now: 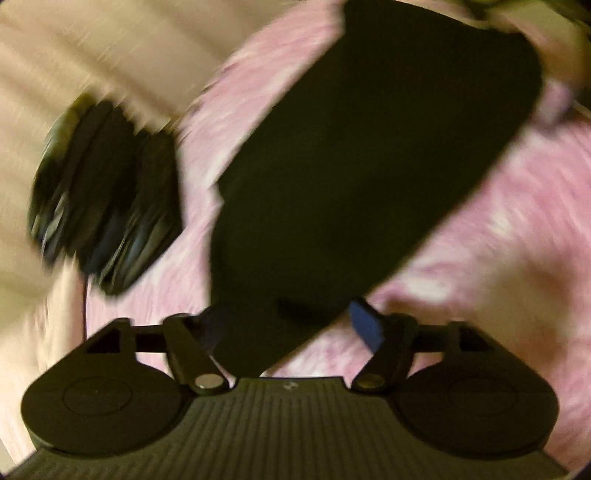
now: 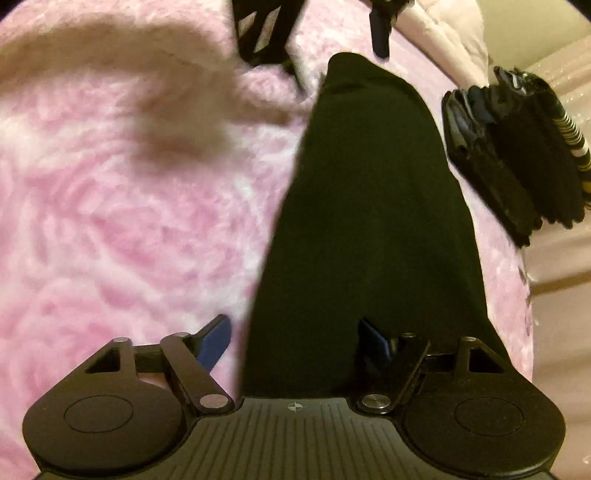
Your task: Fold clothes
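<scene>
A black garment (image 1: 354, 158) lies flat in a long folded strip on a fluffy pink blanket (image 1: 498, 206). My left gripper (image 1: 290, 325) hovers open over its near end, and the cloth runs between the spread blue pads without being pinched. In the right wrist view the same garment (image 2: 369, 221) stretches away from me. My right gripper (image 2: 295, 339) is open over its other end, with one pad above the blanket (image 2: 110, 221) and the other above the cloth. The left gripper's fingers (image 2: 380, 33) show at the strip's far end.
A stack of folded dark clothes (image 1: 107, 199) sits at the blanket's edge beside the garment. In the right wrist view the stack (image 2: 517, 155) includes a striped piece. Beige bedding (image 1: 74, 55) lies beyond it. A soft shadow (image 2: 166, 110) falls on the blanket.
</scene>
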`<state>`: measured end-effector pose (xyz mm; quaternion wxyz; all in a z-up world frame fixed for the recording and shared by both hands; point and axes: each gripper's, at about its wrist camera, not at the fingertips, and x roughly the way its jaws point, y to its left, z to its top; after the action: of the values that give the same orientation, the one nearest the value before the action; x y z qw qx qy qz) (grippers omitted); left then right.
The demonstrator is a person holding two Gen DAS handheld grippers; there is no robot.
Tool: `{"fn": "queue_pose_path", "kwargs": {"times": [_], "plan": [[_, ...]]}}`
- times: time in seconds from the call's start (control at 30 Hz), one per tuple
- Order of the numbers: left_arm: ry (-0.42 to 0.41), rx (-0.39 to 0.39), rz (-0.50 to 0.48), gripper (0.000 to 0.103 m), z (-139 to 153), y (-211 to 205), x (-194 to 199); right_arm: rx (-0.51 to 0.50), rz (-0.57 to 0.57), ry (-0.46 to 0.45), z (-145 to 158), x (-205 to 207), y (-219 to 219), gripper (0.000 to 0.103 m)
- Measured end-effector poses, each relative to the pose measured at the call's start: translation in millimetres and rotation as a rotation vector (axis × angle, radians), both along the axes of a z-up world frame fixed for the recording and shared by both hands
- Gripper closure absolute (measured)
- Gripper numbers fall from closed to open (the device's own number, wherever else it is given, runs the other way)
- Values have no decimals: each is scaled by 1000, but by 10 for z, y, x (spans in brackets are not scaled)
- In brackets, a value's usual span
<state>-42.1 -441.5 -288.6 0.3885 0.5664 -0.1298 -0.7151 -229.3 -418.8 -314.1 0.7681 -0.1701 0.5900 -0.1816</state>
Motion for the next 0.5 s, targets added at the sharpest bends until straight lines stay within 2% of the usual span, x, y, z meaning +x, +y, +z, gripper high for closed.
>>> {"fn": "queue_pose_path", "kwargs": {"times": [0.03,0.07,0.17,0.3,0.37,0.4,0.43,0.5], "plan": [[-36,-17,-53,16,-92,47,-63,14,-9,-8,45,-14,-43,53],[-72,-35,-101,16,-181,81,-118,38,-26,-27,123,-49,-95,65],[-174,-101,-204,15,-387,75,-212,66,-57,-83,505,-222,-244,72],[-234,-181,-268,19,-420,-57,-283,49,-69,-102,905,-479,-379,72],[-222,-152,-274,26,-355,-102,-362,28,-62,-85,954,-560,-395,71],[-216,-132,-277,34,-318,-116,-412,13,-53,-72,920,-589,-377,70],[-209,-111,-281,42,-281,-130,-462,-5,-41,-54,861,-633,-353,65],[-191,-62,-248,53,-196,-156,-549,-49,-23,-29,709,-646,-301,41]]}}
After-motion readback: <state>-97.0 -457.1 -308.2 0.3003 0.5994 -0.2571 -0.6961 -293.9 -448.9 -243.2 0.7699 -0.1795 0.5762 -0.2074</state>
